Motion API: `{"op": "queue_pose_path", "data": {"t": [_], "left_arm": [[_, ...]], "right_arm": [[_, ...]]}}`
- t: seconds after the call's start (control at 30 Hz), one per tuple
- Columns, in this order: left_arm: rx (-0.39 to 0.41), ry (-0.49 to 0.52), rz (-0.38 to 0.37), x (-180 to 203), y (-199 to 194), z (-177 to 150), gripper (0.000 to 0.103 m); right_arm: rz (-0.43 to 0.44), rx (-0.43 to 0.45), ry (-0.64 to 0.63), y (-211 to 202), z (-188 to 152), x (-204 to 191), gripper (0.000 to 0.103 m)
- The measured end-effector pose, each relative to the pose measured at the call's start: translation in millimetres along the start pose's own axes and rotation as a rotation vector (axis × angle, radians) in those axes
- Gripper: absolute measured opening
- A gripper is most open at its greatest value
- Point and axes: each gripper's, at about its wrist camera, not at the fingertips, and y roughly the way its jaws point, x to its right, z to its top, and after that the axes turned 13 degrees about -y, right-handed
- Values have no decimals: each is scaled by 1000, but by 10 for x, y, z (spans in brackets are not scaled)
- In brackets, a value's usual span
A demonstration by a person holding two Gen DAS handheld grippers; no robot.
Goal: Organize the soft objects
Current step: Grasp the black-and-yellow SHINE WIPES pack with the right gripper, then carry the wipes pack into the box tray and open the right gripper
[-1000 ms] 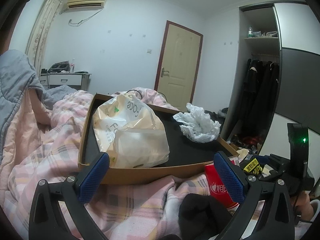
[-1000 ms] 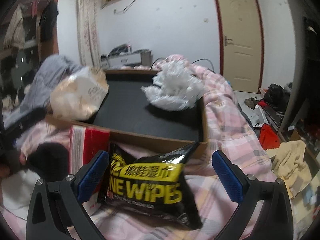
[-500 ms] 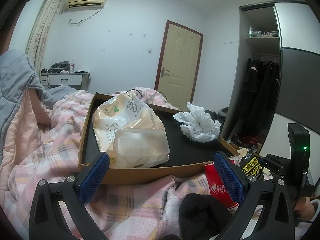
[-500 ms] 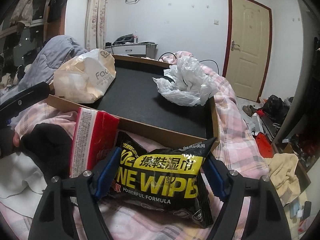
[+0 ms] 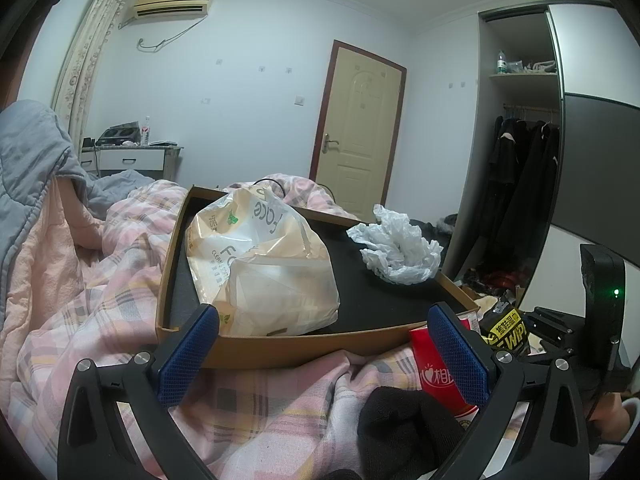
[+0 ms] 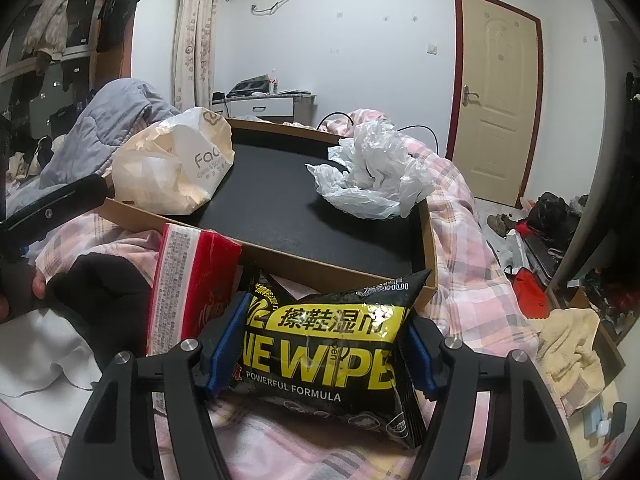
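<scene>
two blue-padded grippers work over a pink plaid quilt [image 6: 460, 272]. the right gripper [image 6: 320, 354] is closing its jaws around a black and yellow pack of shoe wipes [image 6: 326, 354] lying on the quilt just in front of the cardboard tray [image 6: 320, 264]; both pads sit against the pack's sides. a red tissue pack [image 6: 188, 284] stands just beside it, next to a black sock [image 6: 104, 292]. inside the tray rest a cream face-towel bag [image 6: 176, 168] and a crumpled white plastic bag [image 6: 372, 172], well apart. the left gripper [image 5: 320, 354] hangs wide open and empty before the tray's near wall.
</scene>
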Motion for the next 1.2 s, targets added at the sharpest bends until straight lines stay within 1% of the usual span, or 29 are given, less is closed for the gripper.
{"op": "queue_pose_path", "data": {"t": [0.33,0.63,0.77,0.83,0.97,1.1,1.2], "left_arm": [[0,0,0,1,-1,0,103],[0,1,0,1,0,-1,103],[0,1,1,1,1,-2,103],[0,1,1,3,2,0,103],[0,0,0,2,0,-2,103],[0,1,1,-1,-1,0,103],[-1,2,1,4,2,-2,103]], "right_arm": [[-10,45,44,-67,-22,73,67],[-47,125,39,-179,10,58,67],[-35,147,51,-216,51,120,67],[-14,178,72,-276,111,197,67],[-11,256,111,-380,314,326,67],[-4,307,117,-267,480,336,67],[-5,312,137,-55,494,323,67]]}}
